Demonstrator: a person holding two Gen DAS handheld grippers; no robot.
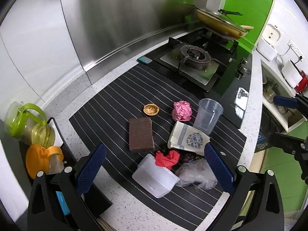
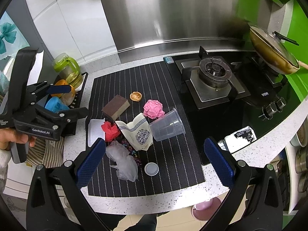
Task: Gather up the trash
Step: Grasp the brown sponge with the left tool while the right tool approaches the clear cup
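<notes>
Both claws hang wide and empty above the striped mat (image 2: 169, 165) on the surface: the left claw (image 1: 155, 171) over the mat's left front, the right claw (image 2: 155, 160) at its front edge. The trash lies mid-mat: a pink paper ball (image 2: 153, 109), tipped plastic cup (image 2: 167, 127), red wad (image 2: 110, 130) and crumpled film (image 2: 123, 160). Best take the nearest loose piece first, probably the film, closing low around its bulk.

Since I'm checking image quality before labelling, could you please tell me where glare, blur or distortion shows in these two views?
Left wrist view: fisheye bends the steel backsplash panel and counter edge; the lidded brass-coloured frying pan looks soft, and a white sticker on the black glass hob glares. Right wrist view: the same sticker is blown out, the steel panel shows streaky reflections, and the rim is vignetted black.
</notes>
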